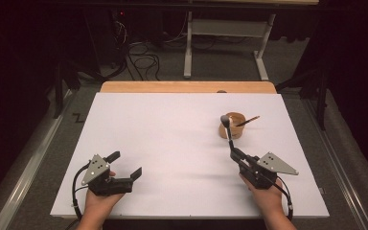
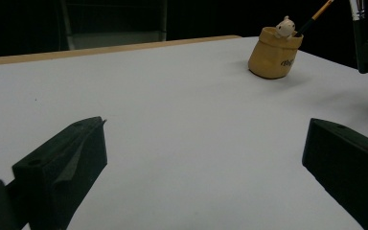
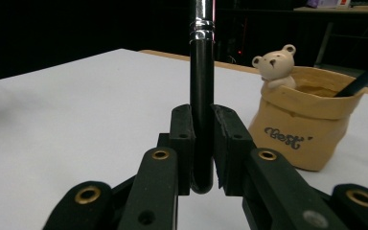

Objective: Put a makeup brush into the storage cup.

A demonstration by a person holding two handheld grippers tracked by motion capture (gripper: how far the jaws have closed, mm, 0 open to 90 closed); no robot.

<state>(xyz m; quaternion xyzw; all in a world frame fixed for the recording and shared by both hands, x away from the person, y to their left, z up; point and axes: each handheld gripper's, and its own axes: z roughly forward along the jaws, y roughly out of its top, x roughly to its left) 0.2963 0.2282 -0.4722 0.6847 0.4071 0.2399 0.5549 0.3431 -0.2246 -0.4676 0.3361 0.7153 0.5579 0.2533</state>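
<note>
brush (image 3: pixel 201 96) clamped upright, pot (image 3: pixel 303 122) just beside

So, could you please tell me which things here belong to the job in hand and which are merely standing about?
In the job:
- black-handled brush, clamped in the right claw
- tan bear pot
- orange-handled brush in the pot

Standing about:
- left claw, open and idle
- table frame behind
- floor cables

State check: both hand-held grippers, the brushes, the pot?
Left hand-held gripper: open, empty, resting low over the white table.
Right hand-held gripper: shut on black-handled brush, brush upright.
Tan pot: upright on the table, bear figure on rim.
Second brush: in the pot, leaning.
</note>
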